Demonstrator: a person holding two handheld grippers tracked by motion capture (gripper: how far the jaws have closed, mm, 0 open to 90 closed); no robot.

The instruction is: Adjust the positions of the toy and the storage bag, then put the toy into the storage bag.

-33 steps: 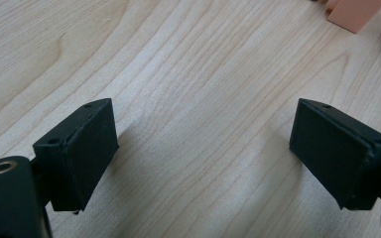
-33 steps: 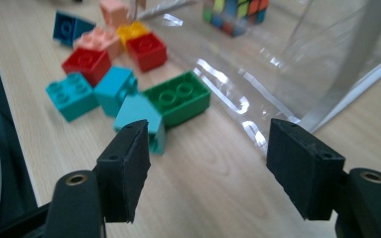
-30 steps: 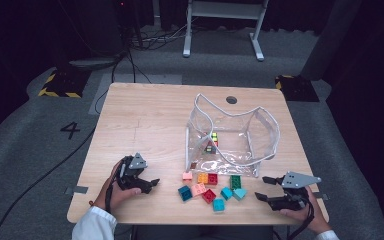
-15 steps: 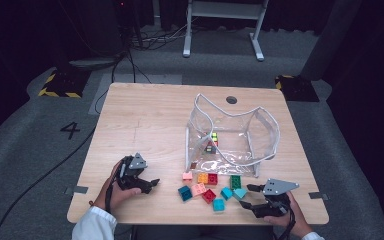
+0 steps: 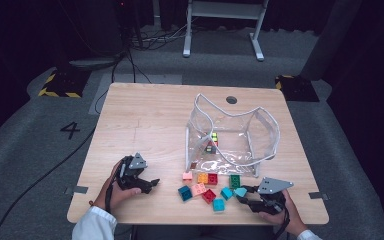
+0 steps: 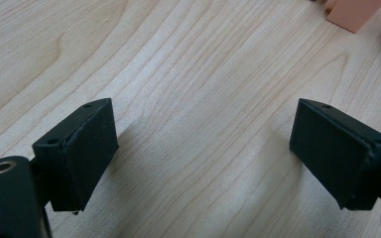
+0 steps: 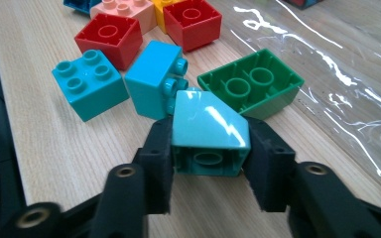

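Sloped turquoise brick (image 7: 209, 134), tilted, near table's front edge.

The right tool (image 5: 244, 195), at the far lower right of the high view a second ago and well apart from the bricks, now sits further left along the lower edge of the counter (image 5: 145, 120), its tip at the right end of the brick cluster. Its jaws, wide apart before, have just been closing and now press on both sides of a light turquoise sloped brick (image 7: 209, 133), low in the centre of the right gripper view. The person's right hand (image 5: 280, 212) has shifted left with it, toward the lower middle of the frame.
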